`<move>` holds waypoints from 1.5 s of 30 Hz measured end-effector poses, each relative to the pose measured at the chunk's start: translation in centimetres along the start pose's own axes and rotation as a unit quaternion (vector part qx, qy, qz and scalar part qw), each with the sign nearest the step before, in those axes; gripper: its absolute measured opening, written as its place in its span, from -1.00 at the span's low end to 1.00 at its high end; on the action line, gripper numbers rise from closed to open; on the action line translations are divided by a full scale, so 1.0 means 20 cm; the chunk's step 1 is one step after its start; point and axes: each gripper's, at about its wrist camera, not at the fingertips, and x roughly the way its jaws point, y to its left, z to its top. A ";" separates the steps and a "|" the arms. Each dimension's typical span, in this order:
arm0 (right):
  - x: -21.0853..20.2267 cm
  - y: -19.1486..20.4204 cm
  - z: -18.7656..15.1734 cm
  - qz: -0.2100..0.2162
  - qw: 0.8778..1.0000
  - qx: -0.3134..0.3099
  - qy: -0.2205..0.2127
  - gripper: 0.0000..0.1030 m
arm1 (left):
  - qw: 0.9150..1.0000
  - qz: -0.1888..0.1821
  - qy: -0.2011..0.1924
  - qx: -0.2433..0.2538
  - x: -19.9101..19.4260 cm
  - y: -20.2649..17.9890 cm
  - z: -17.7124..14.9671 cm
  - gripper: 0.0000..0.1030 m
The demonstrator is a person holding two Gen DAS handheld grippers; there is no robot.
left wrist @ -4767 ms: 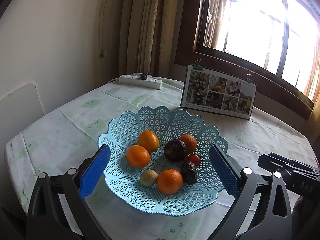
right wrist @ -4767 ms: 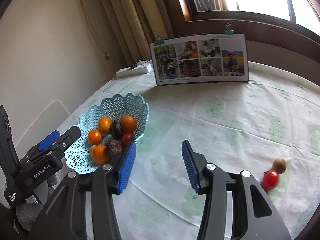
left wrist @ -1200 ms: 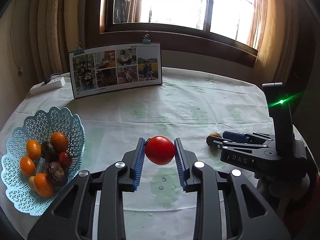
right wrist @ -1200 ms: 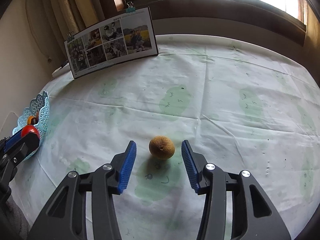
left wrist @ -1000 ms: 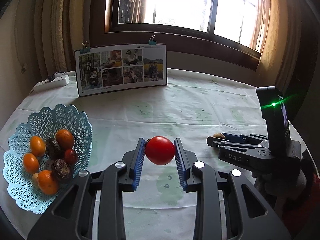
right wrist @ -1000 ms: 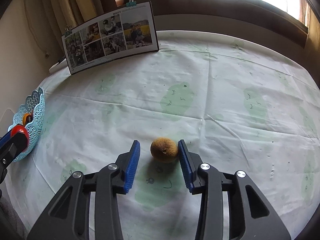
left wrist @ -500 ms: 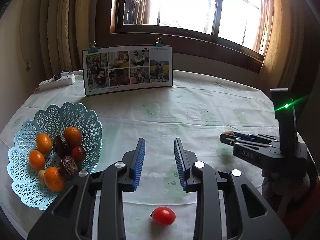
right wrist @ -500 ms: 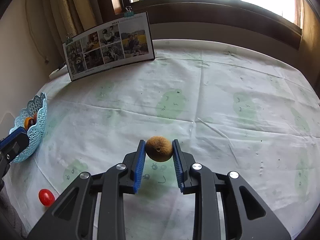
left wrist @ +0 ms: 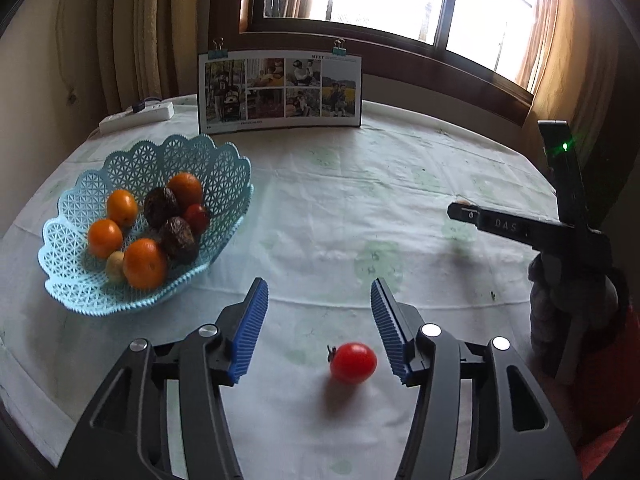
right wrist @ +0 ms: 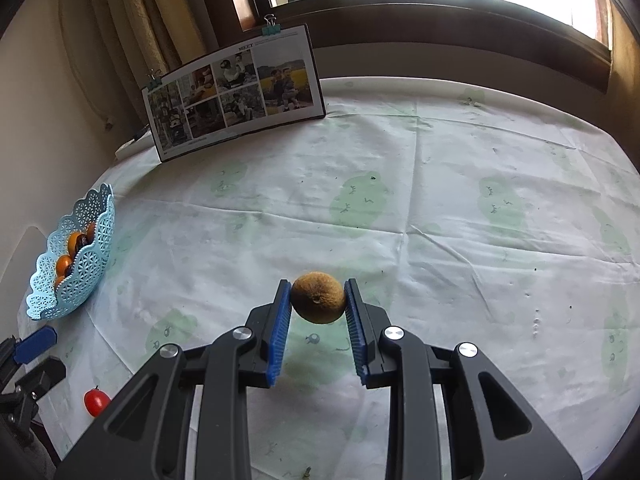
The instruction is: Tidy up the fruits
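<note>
My left tool (left wrist: 318, 326) is hanging with its jaws spread wide, gripping nothing; the small red cherry tomato (left wrist: 353, 362) is lying on the white cloth-covered table (left wrist: 360, 208) just below, nearer the right jaw. My right tool (right wrist: 318, 308) is clenching the fuzzy brown kiwi (right wrist: 318, 297) clear of the cloth, presumably for carrying. Farther off, the light-blue lattice plastic basket (left wrist: 216, 160) is holding oranges and dark fruit, likely where both belong.
</note>
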 end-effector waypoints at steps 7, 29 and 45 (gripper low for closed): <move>0.01 0.01 -0.01 0.002 1.000 -0.003 0.004 -0.47 | 0.999 -0.022 0.034 -0.009 0.06 -0.02 -0.09 0.07; 0.00 0.00 -0.01 0.007 1.000 -0.002 -0.001 -0.47 | 1.000 -0.011 -0.003 -0.016 -0.01 0.02 -0.02 -0.41; 0.00 0.04 -0.01 0.005 1.000 -0.005 -0.001 -0.47 | 0.986 0.120 -0.078 -0.079 -0.14 0.49 0.13 -0.41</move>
